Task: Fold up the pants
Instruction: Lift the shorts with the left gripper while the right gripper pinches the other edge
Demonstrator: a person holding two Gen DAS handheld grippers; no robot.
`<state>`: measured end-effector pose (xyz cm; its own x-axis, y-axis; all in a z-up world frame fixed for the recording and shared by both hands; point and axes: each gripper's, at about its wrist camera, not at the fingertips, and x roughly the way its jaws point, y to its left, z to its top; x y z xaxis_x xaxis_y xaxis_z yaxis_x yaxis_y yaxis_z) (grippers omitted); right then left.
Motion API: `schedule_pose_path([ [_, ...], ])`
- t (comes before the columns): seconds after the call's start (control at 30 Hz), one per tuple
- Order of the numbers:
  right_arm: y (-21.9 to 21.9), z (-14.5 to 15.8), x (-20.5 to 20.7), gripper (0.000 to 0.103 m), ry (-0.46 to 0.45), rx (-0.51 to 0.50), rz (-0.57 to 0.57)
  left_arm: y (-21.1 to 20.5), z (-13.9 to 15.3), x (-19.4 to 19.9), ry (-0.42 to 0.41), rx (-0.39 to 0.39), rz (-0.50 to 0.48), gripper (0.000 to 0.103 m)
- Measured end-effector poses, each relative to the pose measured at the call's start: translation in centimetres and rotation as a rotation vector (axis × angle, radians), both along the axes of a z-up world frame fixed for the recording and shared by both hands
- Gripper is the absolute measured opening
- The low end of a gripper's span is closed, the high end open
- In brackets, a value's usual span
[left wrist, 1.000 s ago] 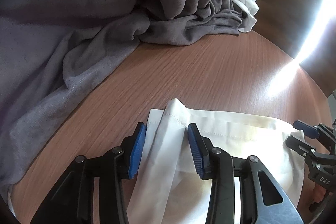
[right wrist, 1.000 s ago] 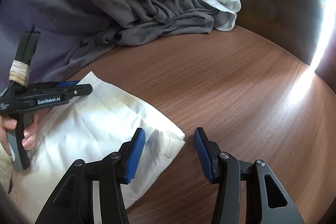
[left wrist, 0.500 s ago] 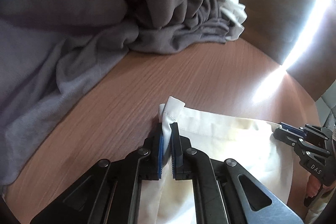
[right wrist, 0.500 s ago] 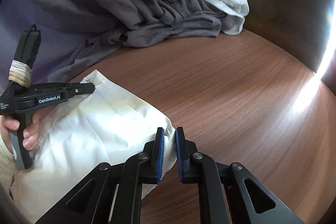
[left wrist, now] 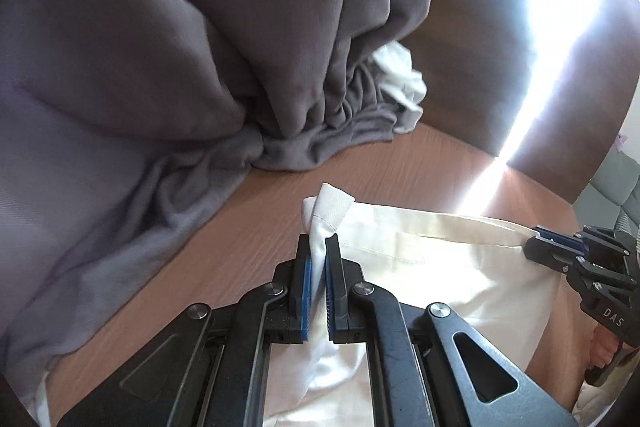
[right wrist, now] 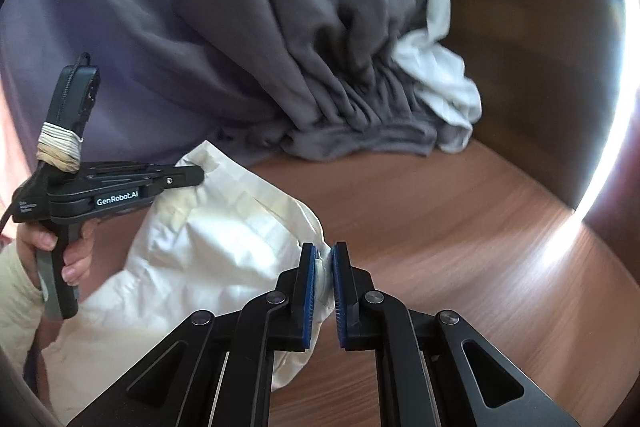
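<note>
pants lie on the table; curtain bunches on it behind them

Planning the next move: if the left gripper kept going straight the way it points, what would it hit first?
Probably the bare wooden table just past the pinched corner of the cream pants, then the grey curtain; depth is unclear.

Black grippers, blue-lined jaws, silver screws, "GenRobot.AI" lettering, cream sleeve.

Cream pants, creased, top edge corners lifted, rest draped on table
</note>
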<state>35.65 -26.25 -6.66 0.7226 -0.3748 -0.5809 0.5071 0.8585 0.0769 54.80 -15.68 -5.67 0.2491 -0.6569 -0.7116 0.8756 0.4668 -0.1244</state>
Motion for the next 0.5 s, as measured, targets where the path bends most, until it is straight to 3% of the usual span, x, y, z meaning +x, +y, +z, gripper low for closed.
schedule_pose_path([
  [0.33, 7.3, 4.8, -1.1, 0.009, -0.084, -0.086, 0.082, 8.0, 5.0, -2.2, -0.065, -0.082, 0.052, 0.007],
  [0.5, 11.7, 6.0, -1.8, 0.009, -0.104, -0.118, 0.143, 12.3, 6.0, -3.5, -0.1, -0.096, 0.086, 0.007],
])
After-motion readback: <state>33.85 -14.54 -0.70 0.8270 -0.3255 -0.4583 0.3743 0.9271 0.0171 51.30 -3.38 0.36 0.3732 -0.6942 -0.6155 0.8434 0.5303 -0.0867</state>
